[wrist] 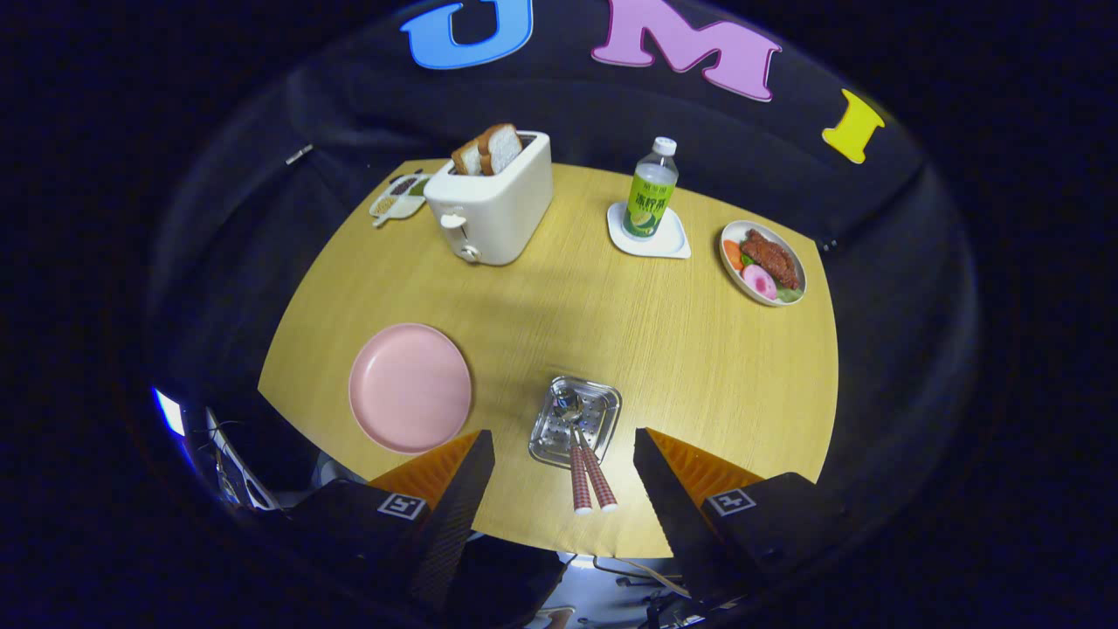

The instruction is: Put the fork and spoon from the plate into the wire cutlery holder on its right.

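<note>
The gripper (559, 454) hangs high over the round wood-grain worktop (681, 349), jaws set wide apart with nothing between them. The flat round pink plate (410, 386) lies bare, just ahead of the left finger. Straight ahead, between the fingers, sits the shiny square wire cutlery holder (575, 421), and both pieces are already in it: the spoon with the checked red handle (580, 476) and its partner, the fork with the matching handle (601, 479), lean side by side, bowl end down in the basket, handles poking out toward the camera past the rim. (Which handle belongs to which piece is honestly hard to tell from up here; only one shiny bowl shows.) By my reading, the job looks done.

If either needs reseating, the handles are the place to grip: slim, stiff and light, and the patterned sleeves look less slippery than bare polished metal. The holder seems light too, so a nudge could slide it.

Well beyond stand a white toaster with bread slices (493, 196), a green-labelled plastic bottle (651, 190) on a white coaster, and a small plate of food (762, 262).
</note>
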A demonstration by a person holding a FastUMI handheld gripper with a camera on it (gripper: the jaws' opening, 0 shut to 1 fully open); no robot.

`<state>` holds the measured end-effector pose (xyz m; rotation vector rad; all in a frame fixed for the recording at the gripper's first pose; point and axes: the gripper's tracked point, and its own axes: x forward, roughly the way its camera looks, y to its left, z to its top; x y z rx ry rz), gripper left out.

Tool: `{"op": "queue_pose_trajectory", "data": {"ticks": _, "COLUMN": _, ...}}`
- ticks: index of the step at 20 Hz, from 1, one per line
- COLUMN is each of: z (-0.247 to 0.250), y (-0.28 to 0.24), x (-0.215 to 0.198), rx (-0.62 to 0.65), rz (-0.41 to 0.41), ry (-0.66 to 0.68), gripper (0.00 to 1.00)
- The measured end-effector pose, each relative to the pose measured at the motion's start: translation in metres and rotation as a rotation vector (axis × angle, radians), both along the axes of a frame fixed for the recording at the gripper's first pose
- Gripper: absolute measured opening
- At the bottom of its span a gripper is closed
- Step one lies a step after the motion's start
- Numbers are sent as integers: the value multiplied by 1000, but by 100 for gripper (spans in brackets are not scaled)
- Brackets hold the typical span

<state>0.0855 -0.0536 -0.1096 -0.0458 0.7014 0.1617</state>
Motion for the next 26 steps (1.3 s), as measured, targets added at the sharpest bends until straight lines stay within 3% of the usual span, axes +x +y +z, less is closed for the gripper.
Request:
{"op": "queue_pose_trajectory", "data": {"ticks": 6, "z": 40, "y": 30, "x": -31, "rx": 71, "rz": -86, "ry": -335, "gripper": 99}}
{"op": "queue_pose_trajectory", "data": {"ticks": 10, "z": 48, "y": 47, "x": -55, "rx": 106, "rz": -122, "ry": -458, "gripper": 98}}
{"op": "queue_pose_trajectory", "data": {"ticks": 26, "z": 51, "y": 52, "x": -59, "rx": 110, "rz": -134, "ry": -482, "gripper": 99}}
